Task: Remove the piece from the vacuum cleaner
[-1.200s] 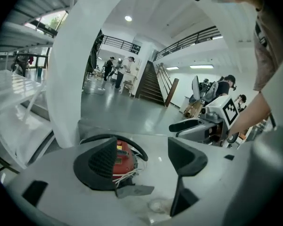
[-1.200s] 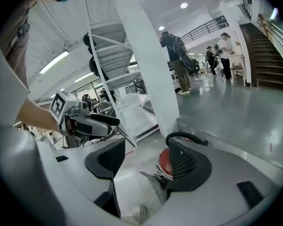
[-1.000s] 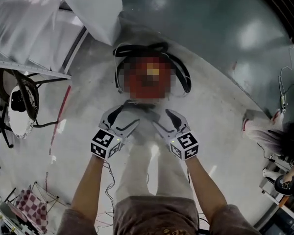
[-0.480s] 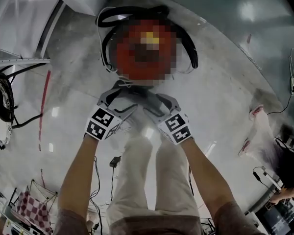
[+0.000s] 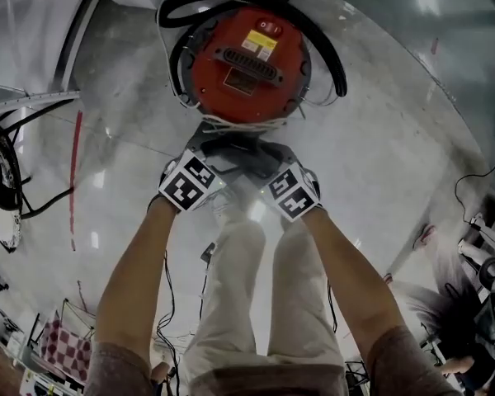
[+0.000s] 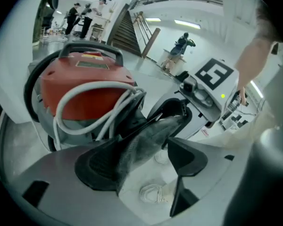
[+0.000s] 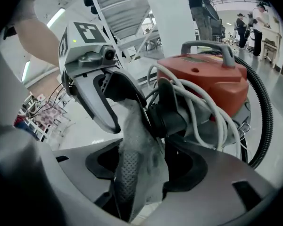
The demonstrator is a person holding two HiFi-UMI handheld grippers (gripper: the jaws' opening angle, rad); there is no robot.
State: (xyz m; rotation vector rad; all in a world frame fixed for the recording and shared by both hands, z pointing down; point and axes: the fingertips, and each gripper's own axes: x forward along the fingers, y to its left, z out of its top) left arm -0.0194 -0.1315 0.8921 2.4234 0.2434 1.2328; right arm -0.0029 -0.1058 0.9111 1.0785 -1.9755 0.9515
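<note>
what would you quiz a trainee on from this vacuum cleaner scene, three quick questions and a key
1. Multiple choice: what sits in the claw of the right gripper?
A. a loop of white cord
B. the grey piece
C. nothing

2. True or false: the vacuum cleaner lies tipped over on its side.

3. Fill in the blank: the black hose curves around a vacuum cleaner body that is ___ in colour.

Key
1. B. The grey piece fills the space between the two pads in the right gripper view.
2. False. It stands upright on the floor, handle on top.
3. red
</note>
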